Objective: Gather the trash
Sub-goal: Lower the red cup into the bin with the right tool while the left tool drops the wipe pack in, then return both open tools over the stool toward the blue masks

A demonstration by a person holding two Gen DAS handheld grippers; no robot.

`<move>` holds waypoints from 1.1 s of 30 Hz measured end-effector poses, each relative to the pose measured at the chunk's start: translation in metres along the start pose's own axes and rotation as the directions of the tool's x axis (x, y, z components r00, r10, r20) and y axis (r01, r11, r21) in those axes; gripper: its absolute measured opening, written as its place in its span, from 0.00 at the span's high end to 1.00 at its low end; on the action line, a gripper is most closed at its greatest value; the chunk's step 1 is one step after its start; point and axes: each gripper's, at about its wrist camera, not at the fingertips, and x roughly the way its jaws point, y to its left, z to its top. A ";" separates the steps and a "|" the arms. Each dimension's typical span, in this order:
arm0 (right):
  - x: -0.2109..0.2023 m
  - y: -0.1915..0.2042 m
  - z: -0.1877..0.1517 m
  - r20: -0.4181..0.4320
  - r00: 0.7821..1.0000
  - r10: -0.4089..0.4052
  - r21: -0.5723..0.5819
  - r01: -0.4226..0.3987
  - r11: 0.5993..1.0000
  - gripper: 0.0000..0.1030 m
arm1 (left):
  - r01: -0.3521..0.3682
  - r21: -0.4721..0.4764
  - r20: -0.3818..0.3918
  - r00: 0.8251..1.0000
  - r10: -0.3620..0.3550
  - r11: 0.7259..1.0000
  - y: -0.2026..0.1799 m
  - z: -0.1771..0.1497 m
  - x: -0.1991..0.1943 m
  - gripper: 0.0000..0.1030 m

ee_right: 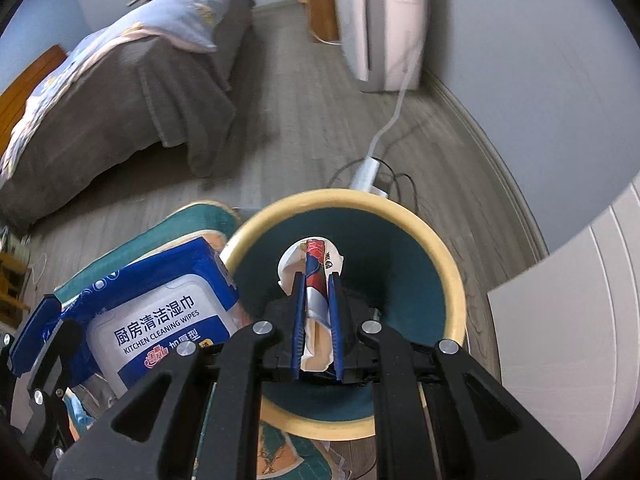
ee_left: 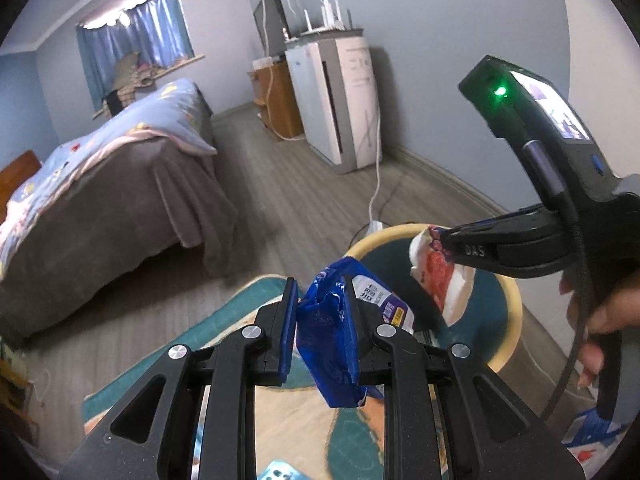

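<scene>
My left gripper (ee_left: 322,312) is shut on a blue kitchen wipes pack (ee_left: 332,344), held just left of the bin. The pack also shows in the right wrist view (ee_right: 160,316). My right gripper (ee_right: 318,300) is shut on a crushed red and white paper cup (ee_right: 316,272) and holds it over the mouth of the round bin (ee_right: 448,272), teal inside with a cream rim. In the left wrist view the right gripper (ee_left: 444,236) holds the cup (ee_left: 440,276) above the bin (ee_left: 512,304).
A teal and cream rug (ee_left: 248,304) lies under the grippers. A bed with grey cover (ee_left: 100,200) stands to the left. A white appliance (ee_left: 340,100) stands by the far wall, and a power strip with cords (ee_right: 368,172) lies on the wooden floor behind the bin.
</scene>
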 end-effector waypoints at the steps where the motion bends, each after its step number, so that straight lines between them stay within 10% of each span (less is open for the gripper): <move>1: 0.002 -0.005 -0.001 -0.004 1.000 -0.005 0.017 0.005 1.000 0.89 | 0.004 0.004 -0.002 1.000 -0.004 1.000 -0.003 0.001 0.003 0.79; 10: 0.007 -0.015 -0.002 -0.012 1.000 -0.009 0.059 0.009 0.998 0.88 | 0.019 0.047 0.000 1.000 -0.019 0.999 -0.021 0.004 0.023 0.76; 16: 0.013 -0.014 -0.003 -0.035 0.999 -0.004 0.058 0.006 0.998 0.85 | 0.026 0.009 0.002 1.000 -0.026 1.000 -0.014 0.004 0.021 0.55; 19: 0.011 -0.010 -0.001 -0.027 1.000 0.004 0.051 -0.002 0.999 0.50 | 0.020 -0.013 0.007 1.000 -0.020 1.000 -0.006 0.002 0.016 0.43; 25: 0.005 -0.001 0.002 0.003 1.000 0.022 0.029 -0.022 0.999 0.11 | -0.006 -0.062 0.014 1.000 0.007 0.998 0.013 -0.005 0.002 0.15; 33: -0.006 0.027 0.004 0.041 0.999 0.031 -0.037 -0.029 0.999 0.06 | -0.085 -0.128 -0.036 0.996 0.081 0.988 0.068 -0.024 -0.021 0.07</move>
